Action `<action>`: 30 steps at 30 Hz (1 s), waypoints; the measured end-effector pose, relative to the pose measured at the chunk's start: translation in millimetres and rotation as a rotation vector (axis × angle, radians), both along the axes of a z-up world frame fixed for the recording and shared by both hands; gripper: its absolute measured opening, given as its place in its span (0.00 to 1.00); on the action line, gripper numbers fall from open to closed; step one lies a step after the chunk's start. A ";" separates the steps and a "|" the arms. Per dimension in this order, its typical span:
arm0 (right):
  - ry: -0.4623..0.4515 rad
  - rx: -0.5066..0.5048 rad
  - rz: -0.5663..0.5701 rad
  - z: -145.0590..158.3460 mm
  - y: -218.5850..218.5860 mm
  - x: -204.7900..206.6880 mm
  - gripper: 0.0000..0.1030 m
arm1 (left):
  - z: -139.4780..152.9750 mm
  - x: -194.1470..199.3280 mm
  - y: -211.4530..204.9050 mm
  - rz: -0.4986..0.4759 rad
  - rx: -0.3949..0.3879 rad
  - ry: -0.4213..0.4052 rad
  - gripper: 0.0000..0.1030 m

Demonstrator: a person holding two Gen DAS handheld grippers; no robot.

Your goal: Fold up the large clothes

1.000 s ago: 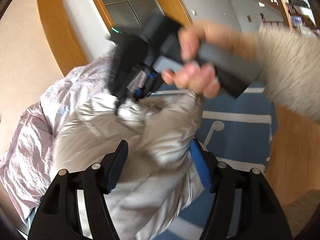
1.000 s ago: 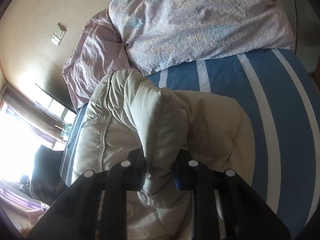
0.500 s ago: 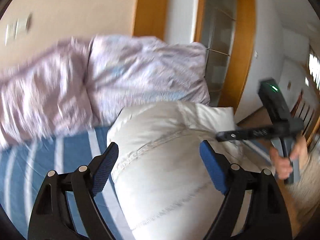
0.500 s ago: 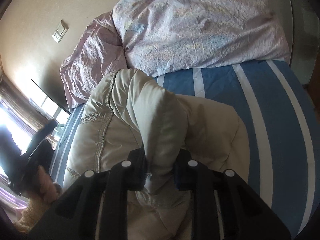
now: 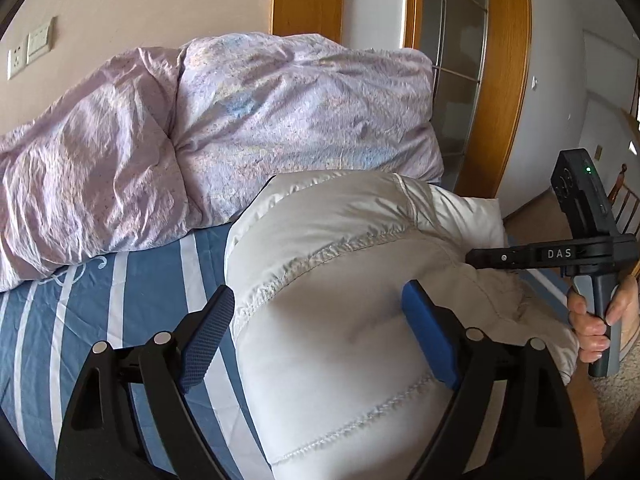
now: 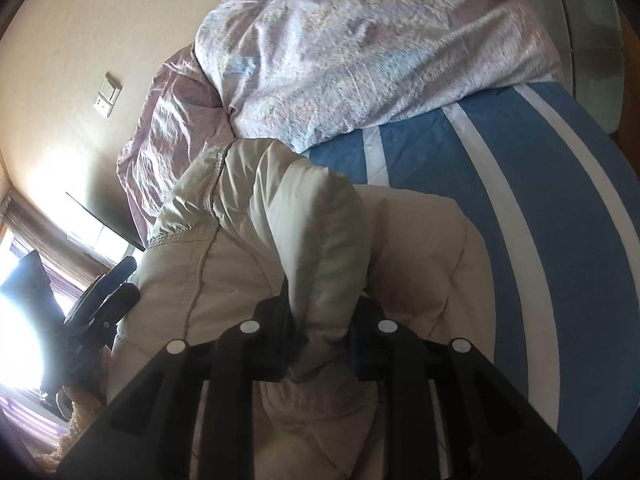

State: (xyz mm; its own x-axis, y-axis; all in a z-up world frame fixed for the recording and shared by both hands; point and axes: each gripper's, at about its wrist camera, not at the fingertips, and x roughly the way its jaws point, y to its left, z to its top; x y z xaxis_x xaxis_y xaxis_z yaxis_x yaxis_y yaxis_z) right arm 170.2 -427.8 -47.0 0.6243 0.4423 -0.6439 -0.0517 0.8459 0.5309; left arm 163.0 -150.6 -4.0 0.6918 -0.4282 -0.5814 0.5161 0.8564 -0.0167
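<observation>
- Striped blue bed holds a lilac duvet by a beige wall.
- Left gripper has just spread, jaws wide over the jacket.
- Right gripper pinches a jacket fold.

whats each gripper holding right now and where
The right gripper pinches a puffy fold of the jacket. The left gripper, just opened, holds nothing.

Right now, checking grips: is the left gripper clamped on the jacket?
No, the left gripper is open, its pads clear of the jacket.
</observation>
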 end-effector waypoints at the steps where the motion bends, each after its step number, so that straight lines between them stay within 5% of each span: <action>1: 0.002 0.005 -0.003 -1.4 -1.0 0.0 0.22 | -0.5 0.1 -1.8 0.002 0.008 -0.001 0.85; 30: -0.005 0.180 -0.088 -45.3 -29.7 -10.4 0.23 | -36.5 -3.9 -41.6 -0.003 0.098 0.010 0.94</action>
State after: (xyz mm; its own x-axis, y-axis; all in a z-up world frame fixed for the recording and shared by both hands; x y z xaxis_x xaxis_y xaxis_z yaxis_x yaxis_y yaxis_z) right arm 159.8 -457.5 -92.4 0.6690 0.4935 -0.5557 0.0151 0.7385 0.6740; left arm 159.1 -192.1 -40.6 0.6842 -0.3709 -0.6279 0.5189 0.8526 0.0617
